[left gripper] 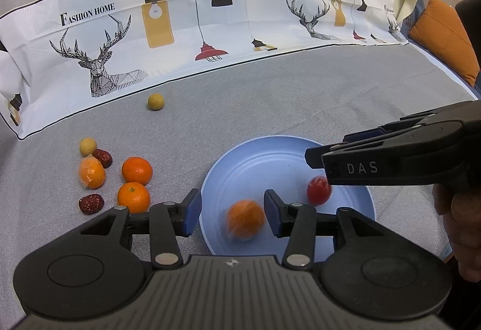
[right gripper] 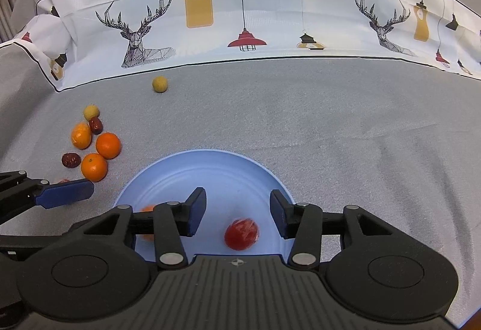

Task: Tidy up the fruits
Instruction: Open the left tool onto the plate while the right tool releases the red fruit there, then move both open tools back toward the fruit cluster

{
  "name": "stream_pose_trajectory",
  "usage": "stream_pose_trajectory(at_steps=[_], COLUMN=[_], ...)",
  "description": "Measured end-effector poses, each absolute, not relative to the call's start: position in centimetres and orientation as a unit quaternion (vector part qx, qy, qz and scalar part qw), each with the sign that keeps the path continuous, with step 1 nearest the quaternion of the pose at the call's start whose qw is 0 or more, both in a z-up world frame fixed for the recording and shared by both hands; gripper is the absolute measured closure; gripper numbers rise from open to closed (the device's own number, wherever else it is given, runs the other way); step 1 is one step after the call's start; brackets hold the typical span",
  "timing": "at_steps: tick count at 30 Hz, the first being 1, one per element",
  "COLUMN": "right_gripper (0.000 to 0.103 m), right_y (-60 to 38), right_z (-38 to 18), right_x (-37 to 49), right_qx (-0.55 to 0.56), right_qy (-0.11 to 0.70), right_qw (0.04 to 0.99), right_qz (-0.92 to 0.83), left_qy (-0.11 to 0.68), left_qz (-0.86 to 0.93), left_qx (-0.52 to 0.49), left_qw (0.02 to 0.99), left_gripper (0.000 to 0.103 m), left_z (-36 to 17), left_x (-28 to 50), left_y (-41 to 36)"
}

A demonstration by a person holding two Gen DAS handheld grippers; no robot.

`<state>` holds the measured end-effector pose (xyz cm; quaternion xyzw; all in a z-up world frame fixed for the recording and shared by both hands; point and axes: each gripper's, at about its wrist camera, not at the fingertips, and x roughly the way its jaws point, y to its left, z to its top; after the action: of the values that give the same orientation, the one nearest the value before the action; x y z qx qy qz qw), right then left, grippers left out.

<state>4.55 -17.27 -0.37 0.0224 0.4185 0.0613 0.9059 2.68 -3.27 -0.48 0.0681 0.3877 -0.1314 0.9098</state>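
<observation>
Nearest, left tool (left gripper: 230, 208) gapes partly over a blurred orange fruit (left gripper: 245, 219), gripping nothing, while right tool (right gripper: 238, 211) stands likewise apart above a wrapped red fruit (right gripper: 241, 233) (both round, no long axis) in the blue plate (right gripper: 228, 167).

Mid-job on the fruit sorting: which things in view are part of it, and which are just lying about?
Part of the job:
- blue plate
- orange fruit and red fruit on the plate
- loose oranges, red dates and small yellow fruits on the cloth
- left gripper, right gripper, both open

Just lying about:
- printed deer cloth
- orange cushion
</observation>
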Motion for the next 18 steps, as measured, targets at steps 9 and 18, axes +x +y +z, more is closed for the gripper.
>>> stream_pose_trajectory(at_steps=[9, 18], right_gripper=[0.054, 0.056], right_y=[-17.01, -17.14], right_z=[-0.20, 0.02], right_x=[4.48, 4.48], right_qx=[0.008, 0.014], right_qy=[0.413, 0.406], right_qw=[0.909, 0.912], right_qz=[0.061, 0.054], left_qy=[0.386, 0.383], left_qz=[-0.131, -0.131], left_qx=[0.070, 0.071], left_qw=[0.910, 0.912], left_gripper=[0.052, 0.052], left_z=[-0.52, -0.52], left_x=[2.69, 2.56], left_y=[-3.27, -3.24])
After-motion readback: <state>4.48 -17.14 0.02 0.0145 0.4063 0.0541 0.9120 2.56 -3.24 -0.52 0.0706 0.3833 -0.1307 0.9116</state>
